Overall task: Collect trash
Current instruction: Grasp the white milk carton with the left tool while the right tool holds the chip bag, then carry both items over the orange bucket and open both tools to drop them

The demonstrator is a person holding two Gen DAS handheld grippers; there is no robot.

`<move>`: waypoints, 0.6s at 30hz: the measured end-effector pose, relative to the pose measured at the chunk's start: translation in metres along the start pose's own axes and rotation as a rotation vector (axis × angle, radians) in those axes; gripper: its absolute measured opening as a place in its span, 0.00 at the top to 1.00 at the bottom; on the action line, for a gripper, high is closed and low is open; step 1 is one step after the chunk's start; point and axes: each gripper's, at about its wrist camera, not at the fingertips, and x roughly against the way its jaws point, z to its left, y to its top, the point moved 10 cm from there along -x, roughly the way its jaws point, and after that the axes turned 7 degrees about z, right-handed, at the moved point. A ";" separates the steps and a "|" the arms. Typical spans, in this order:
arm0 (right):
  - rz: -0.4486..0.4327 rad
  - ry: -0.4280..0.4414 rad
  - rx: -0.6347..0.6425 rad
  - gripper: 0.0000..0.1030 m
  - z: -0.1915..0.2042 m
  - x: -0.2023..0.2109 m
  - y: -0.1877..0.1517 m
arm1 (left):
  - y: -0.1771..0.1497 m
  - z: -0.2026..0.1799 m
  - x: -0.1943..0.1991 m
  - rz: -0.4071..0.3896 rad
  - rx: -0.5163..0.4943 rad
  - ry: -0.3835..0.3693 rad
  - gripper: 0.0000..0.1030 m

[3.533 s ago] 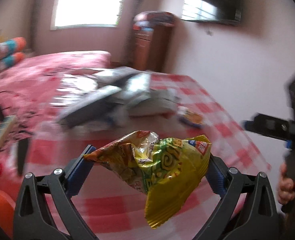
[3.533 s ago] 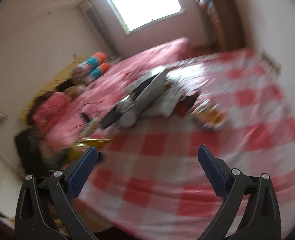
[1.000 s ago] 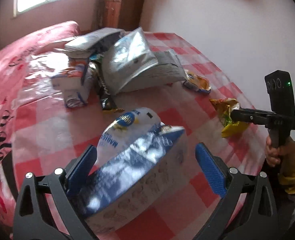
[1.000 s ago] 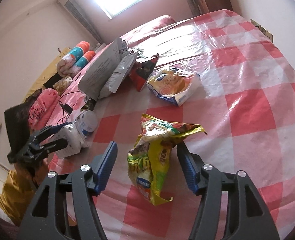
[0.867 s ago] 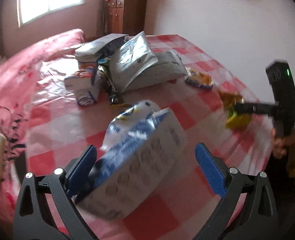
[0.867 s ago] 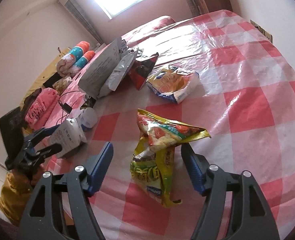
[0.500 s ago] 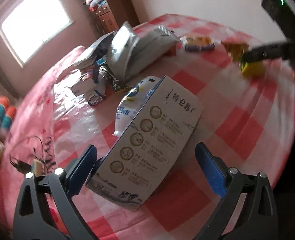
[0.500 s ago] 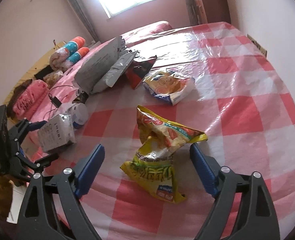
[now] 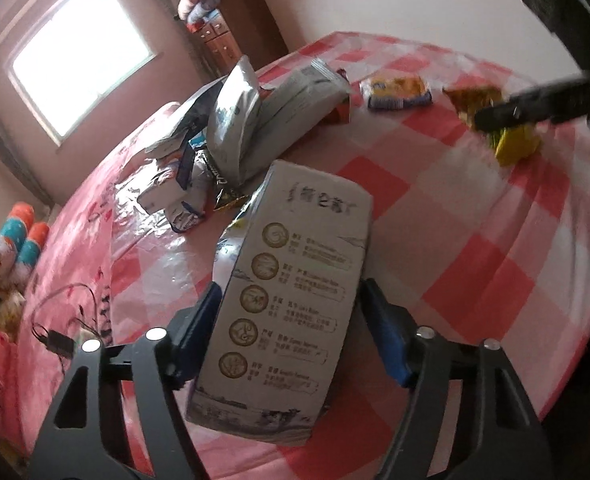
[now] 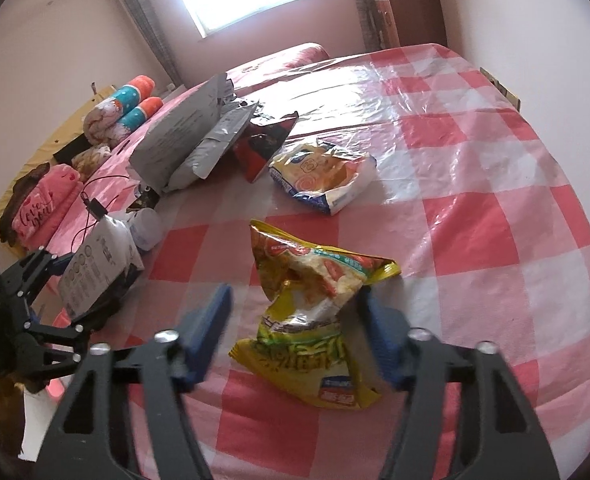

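My left gripper (image 9: 289, 316) is shut on a white carton box (image 9: 291, 300) printed with round icons, held at the table's near edge; it also shows in the right wrist view (image 10: 95, 268). A white bottle (image 10: 147, 222) lies just behind the box. My right gripper (image 10: 297, 324) stands open around a crumpled yellow-green snack bag (image 10: 315, 312) that lies on the red-and-white checked tablecloth (image 10: 475, 200). The right finger touches the bag; the left finger is apart from it. The bag also shows in the left wrist view (image 9: 515, 144).
A yellow-and-white biscuit wrapper (image 10: 323, 176), a red-black packet (image 10: 265, 144) and several grey foil bags (image 10: 191, 144) lie further back on the table. A pink bed (image 10: 55, 200) with a charger cable (image 10: 95, 204) is to the left. A wooden cabinet (image 9: 235, 40) stands by the wall.
My left gripper has closed onto the white box. My right gripper has narrowed around the snack bag, which lies on the cloth.
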 end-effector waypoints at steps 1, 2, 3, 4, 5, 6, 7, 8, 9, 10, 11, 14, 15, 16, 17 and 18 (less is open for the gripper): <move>0.000 -0.012 0.006 0.49 0.000 -0.001 0.000 | 0.000 0.001 0.002 0.000 0.044 -0.036 0.34; -0.004 -0.027 0.013 0.53 0.000 -0.002 0.000 | 0.000 0.000 0.002 0.001 0.066 -0.054 0.34; -0.004 -0.031 0.020 0.59 0.002 -0.002 -0.001 | 0.000 0.001 0.003 0.002 0.088 -0.069 0.34; -0.004 -0.026 0.021 0.60 0.002 -0.003 -0.002 | 0.000 0.001 0.004 0.003 0.116 -0.087 0.34; -0.004 -0.024 0.024 0.61 0.003 -0.003 -0.002 | -0.001 0.001 0.005 0.001 0.136 -0.098 0.34; -0.006 -0.029 0.031 0.62 0.004 -0.002 -0.002 | -0.001 0.001 0.007 -0.001 0.153 -0.109 0.34; -0.009 -0.034 0.040 0.62 0.005 -0.002 -0.002 | -0.002 0.001 0.008 -0.002 0.177 -0.124 0.34; -0.011 -0.035 0.044 0.63 0.006 -0.002 -0.003 | -0.002 0.002 0.009 -0.004 0.196 -0.131 0.34; -0.012 -0.030 0.048 0.64 0.007 -0.001 -0.003 | -0.003 0.003 0.011 -0.005 0.210 -0.136 0.34; -0.014 -0.026 0.052 0.64 0.009 -0.001 -0.004 | -0.004 0.004 0.013 -0.009 0.235 -0.149 0.34; -0.016 -0.023 0.055 0.64 0.010 -0.001 -0.004 | -0.004 0.005 0.015 -0.011 0.255 -0.161 0.34; -0.024 -0.018 0.066 0.65 0.013 0.001 -0.005 | -0.010 0.009 0.021 -0.017 0.317 -0.200 0.34; -0.026 -0.015 0.066 0.65 0.015 0.002 -0.005 | -0.012 0.010 0.022 -0.018 0.330 -0.205 0.34; -0.027 -0.009 0.067 0.65 0.016 0.003 -0.005 | -0.014 0.011 0.025 -0.021 0.346 -0.205 0.34; -0.029 -0.002 0.067 0.66 0.018 0.004 -0.005 | -0.015 0.013 0.027 -0.023 0.354 -0.205 0.34; -0.030 0.004 0.066 0.66 0.019 0.004 -0.005 | -0.017 0.014 0.030 -0.028 0.363 -0.206 0.34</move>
